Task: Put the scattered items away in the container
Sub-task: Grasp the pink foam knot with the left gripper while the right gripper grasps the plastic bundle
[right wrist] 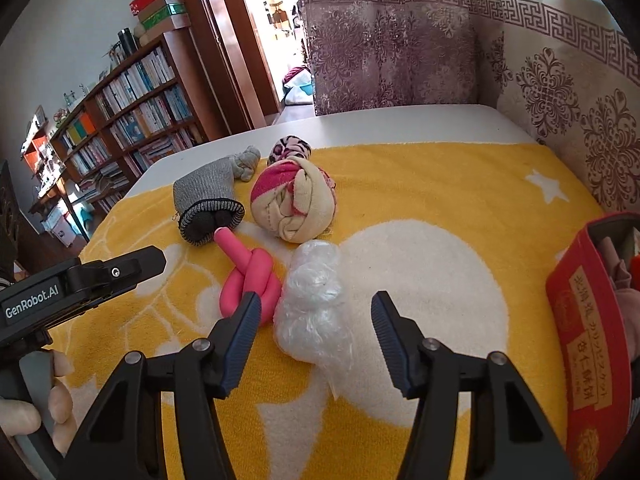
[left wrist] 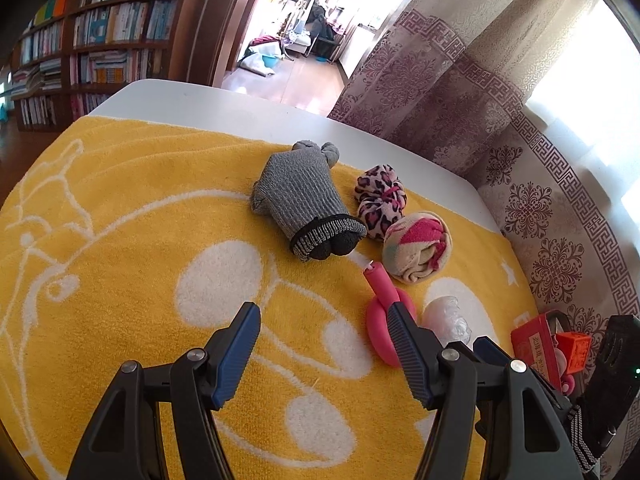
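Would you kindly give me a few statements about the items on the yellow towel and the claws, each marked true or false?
1. The right claw is open, with the clear plastic bundle between its fingers. True.
2. The pink knotted tube lies inside the red box. False: it lies on the yellow towel.
3. The grey sock roll lies on the towel. True.
4. The left claw grips the leopard-print roll. False: it holds nothing.
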